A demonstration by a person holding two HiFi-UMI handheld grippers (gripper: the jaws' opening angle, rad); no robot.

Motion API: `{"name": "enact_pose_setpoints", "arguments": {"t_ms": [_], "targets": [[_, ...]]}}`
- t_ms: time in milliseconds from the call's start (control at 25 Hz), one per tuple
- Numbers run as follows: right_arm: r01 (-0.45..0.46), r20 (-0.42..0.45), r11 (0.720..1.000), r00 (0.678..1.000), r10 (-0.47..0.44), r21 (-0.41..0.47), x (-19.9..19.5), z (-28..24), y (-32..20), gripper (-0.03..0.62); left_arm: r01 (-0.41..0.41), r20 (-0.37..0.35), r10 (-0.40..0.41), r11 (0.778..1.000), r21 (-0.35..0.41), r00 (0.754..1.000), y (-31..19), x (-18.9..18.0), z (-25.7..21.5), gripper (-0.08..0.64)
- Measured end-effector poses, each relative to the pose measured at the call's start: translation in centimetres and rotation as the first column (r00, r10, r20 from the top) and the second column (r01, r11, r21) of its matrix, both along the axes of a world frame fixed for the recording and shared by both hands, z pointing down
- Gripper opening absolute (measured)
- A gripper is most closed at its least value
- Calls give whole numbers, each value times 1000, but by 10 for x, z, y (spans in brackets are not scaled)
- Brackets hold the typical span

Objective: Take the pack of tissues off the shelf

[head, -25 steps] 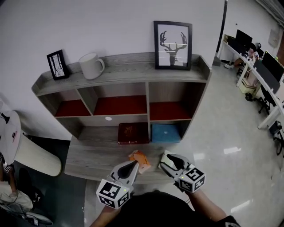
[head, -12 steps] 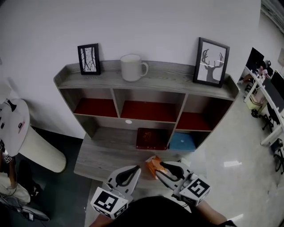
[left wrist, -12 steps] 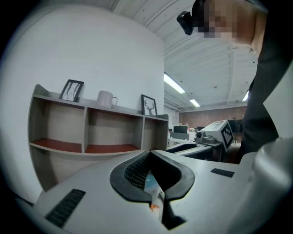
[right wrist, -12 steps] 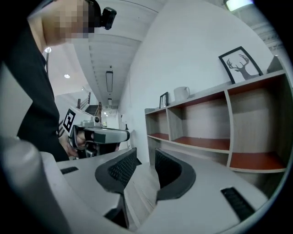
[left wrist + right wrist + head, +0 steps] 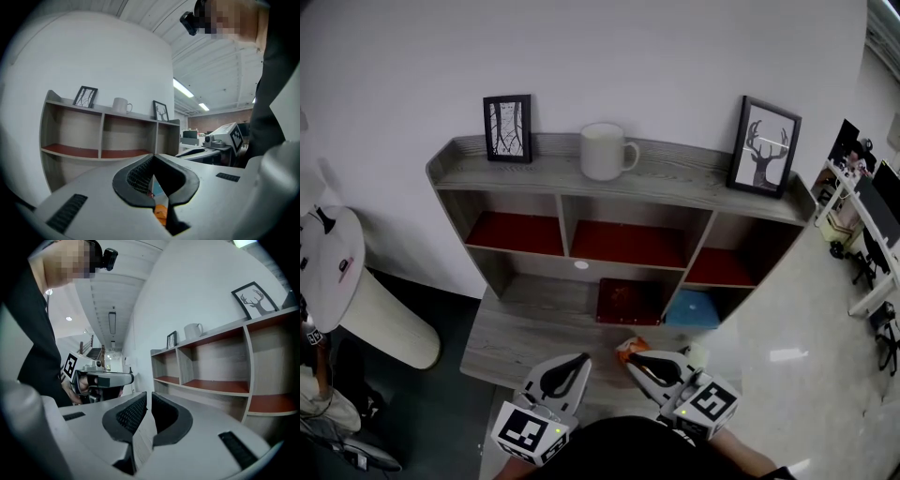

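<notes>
A small orange pack (image 5: 628,347) lies on the shelf unit's low front board (image 5: 525,328), its near part hidden behind my right gripper. My right gripper (image 5: 634,362) hangs just in front of the pack. Its jaws have just been closing and now stand at a thin slit with nothing between them (image 5: 148,397). My left gripper (image 5: 578,363) hangs beside it on the left, shut and empty. In the left gripper view the orange pack (image 5: 161,213) shows low down, under the left gripper (image 5: 153,157).
The lower compartments hold a dark red box (image 5: 630,300) and a blue thing (image 5: 692,307). On top stand a white mug (image 5: 605,150) and two picture frames (image 5: 507,127) (image 5: 766,145). A white round table (image 5: 337,281) is at the left. Office desks (image 5: 872,216) are at the right.
The right jaws have gone from wide open to nearly closed. Both grippers have risen and drawn back. The orange pack, earlier between them, now sits behind the right gripper's tip.
</notes>
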State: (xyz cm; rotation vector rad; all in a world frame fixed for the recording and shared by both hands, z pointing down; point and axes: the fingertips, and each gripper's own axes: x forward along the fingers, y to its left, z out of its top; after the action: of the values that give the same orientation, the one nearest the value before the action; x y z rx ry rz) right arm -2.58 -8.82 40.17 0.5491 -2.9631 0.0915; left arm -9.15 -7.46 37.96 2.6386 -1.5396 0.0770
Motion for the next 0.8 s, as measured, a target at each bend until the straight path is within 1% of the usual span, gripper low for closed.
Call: {"name": "enact_pose_setpoints", "arguments": {"t_ms": [160, 400, 560, 800], "targets": [[-29, 4, 1000, 1000, 29, -10, 8, 3, -7, 34, -5, -5, 5, 1000, -2, 1000, -3, 3, 4, 12], [-36, -22, 999, 999, 37, 29, 12, 2, -11, 26, -9, -6, 9, 1000, -7, 1000, -6, 5, 5, 14], [-43, -4, 999, 999, 43, 18, 14, -1, -13, 18, -10, -3, 10, 1000, -8, 1000, -8, 7, 7, 14], [-38, -28, 996, 999, 40, 80, 16, -7, -12, 17, -12, 5, 12, 1000, -11, 1000, -10, 8, 7, 14]]}}
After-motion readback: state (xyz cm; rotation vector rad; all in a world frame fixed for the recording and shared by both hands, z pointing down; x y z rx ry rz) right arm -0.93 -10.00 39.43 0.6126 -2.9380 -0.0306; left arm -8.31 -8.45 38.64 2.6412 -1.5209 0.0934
